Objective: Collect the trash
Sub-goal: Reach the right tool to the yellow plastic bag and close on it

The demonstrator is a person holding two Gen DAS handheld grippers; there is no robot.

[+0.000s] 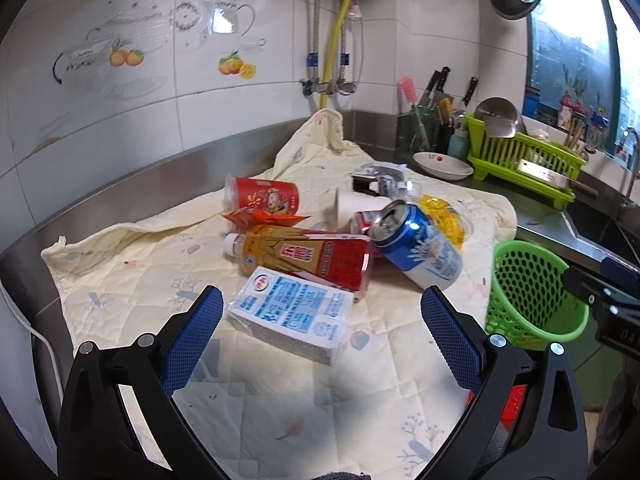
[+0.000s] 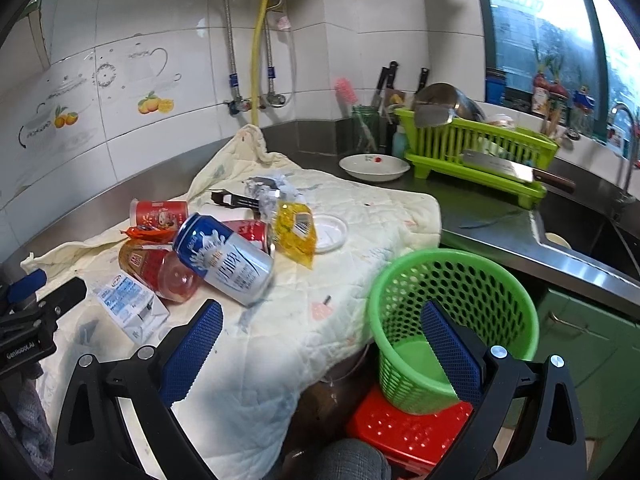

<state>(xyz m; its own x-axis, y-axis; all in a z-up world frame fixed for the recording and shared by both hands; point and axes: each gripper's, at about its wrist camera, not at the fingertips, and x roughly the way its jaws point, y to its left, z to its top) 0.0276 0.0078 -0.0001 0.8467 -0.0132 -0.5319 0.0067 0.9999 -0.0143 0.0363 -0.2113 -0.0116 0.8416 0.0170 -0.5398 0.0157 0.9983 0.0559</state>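
Note:
Trash lies piled on a cream quilted cloth [image 1: 132, 280]: a white-and-blue carton [image 1: 292, 314], a red-and-tan bottle [image 1: 308, 256], a blue-and-silver can [image 1: 416, 244], a red can [image 1: 262, 196], a yellow wrapper [image 1: 444, 216] and a white paper cup [image 1: 356, 204]. My left gripper [image 1: 322, 336] hangs open just in front of the carton, nothing between its fingers. My right gripper [image 2: 322, 348] is open too, over the cloth's near edge, its right finger inside the rim of the empty green mesh basket [image 2: 452, 300]. The blue can [image 2: 224, 258] and carton [image 2: 128, 306] lie to its left.
The basket stands on a red plastic stool [image 2: 404, 428] beside the counter. Behind the cloth are a white dish [image 2: 374, 166], a green dish rack [image 2: 480, 148] with a cleaver [image 2: 504, 170], a knife holder [image 2: 384, 88] and a sink [image 2: 592, 232]. A white lid [image 2: 328, 230] rests on the cloth.

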